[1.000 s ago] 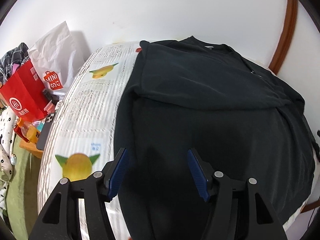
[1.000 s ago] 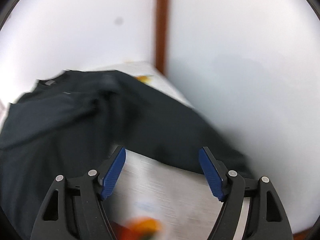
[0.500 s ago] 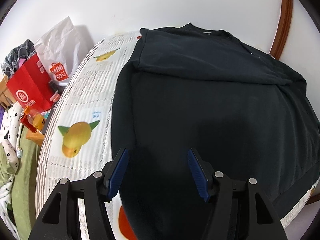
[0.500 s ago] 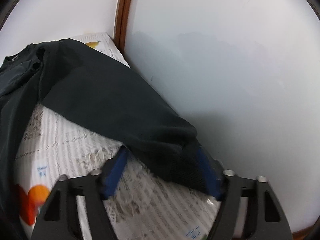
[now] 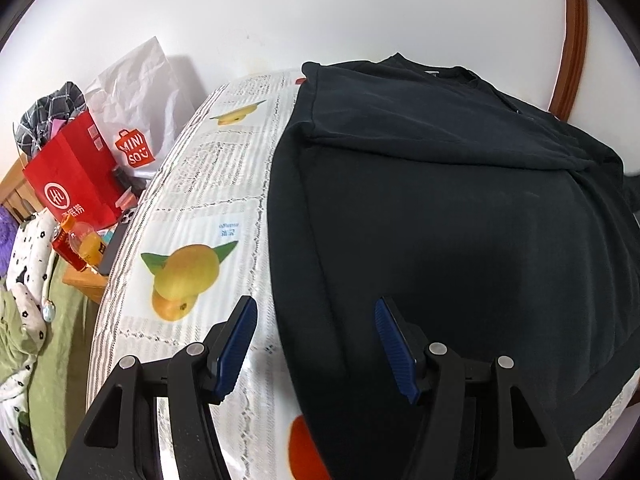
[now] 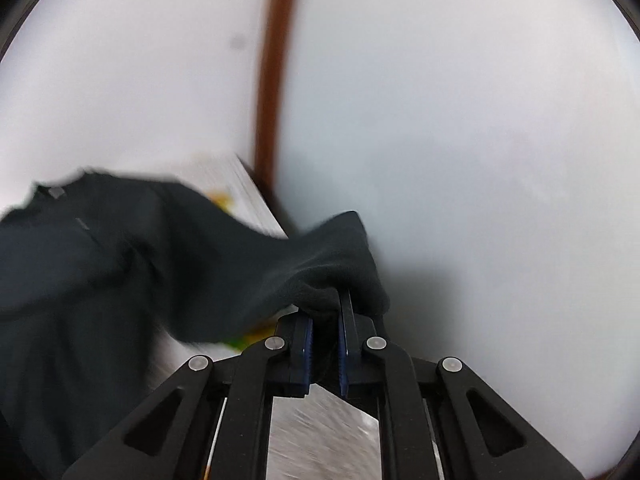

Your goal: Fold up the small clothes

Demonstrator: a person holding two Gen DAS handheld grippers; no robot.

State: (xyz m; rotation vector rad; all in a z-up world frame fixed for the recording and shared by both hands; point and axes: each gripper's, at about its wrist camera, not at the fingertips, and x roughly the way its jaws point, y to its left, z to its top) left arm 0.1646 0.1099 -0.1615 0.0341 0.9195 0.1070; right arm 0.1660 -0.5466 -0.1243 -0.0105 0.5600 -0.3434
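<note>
The right gripper (image 6: 325, 322) pinches the cuff of the black top's (image 5: 460, 216) sleeve (image 6: 224, 264) near the bed's (image 5: 208, 184) wall-side edge, the sleeve running back toward the collar, while the left gripper (image 5: 316, 340) hangs open over the hem.

The right gripper (image 6: 326, 312), wide open a second ago, now clamps the sleeve cuff (image 6: 340, 276) of the black sweatshirt (image 5: 460, 220) and lifts it off the printed sheet (image 5: 208, 200) (that view is motion-blurred).
</note>
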